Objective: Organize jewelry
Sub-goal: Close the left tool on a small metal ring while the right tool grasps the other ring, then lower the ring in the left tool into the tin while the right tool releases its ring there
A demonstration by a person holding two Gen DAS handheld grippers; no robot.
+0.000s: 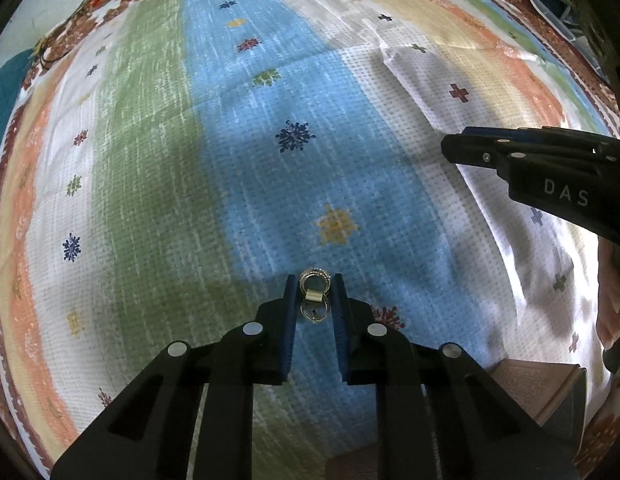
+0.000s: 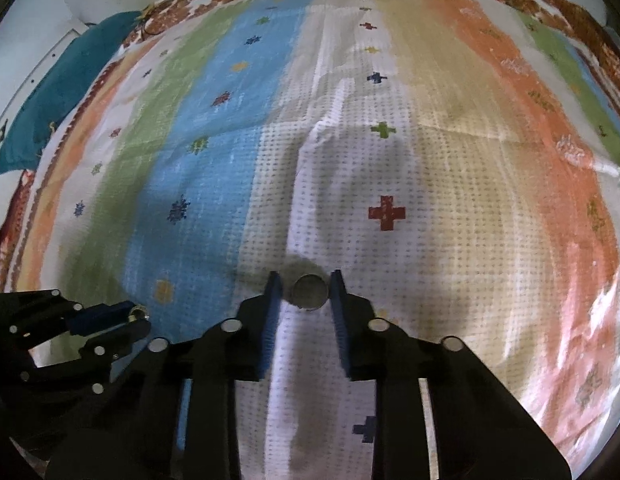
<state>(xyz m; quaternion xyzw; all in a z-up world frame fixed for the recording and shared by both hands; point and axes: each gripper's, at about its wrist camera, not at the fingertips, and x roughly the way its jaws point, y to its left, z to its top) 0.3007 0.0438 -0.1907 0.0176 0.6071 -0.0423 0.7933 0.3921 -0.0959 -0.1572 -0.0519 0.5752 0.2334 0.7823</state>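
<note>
A pair of small gold hoops (image 1: 314, 294), joined by a pale tag, sits between the tips of my left gripper (image 1: 314, 286) over the blue stripe of the cloth. The blue pads meet the upper hoop on both sides. From the right wrist view the same left gripper (image 2: 136, 316) shows low on the left with a gold glint at its tip. My right gripper (image 2: 306, 286) is shut on a small round grey piece (image 2: 308, 292) over the white stripe. That piece throws a dark shadow behind it. In the left wrist view the right gripper (image 1: 449, 148) reaches in from the right, and the piece is hidden.
A striped, patterned cloth (image 1: 270, 120) covers the whole surface, creased toward the right. A brown box (image 1: 549, 392) stands at the lower right by the left gripper. A hand (image 1: 613, 304) shows at the right edge. A teal cushion (image 2: 62, 92) lies at the far left.
</note>
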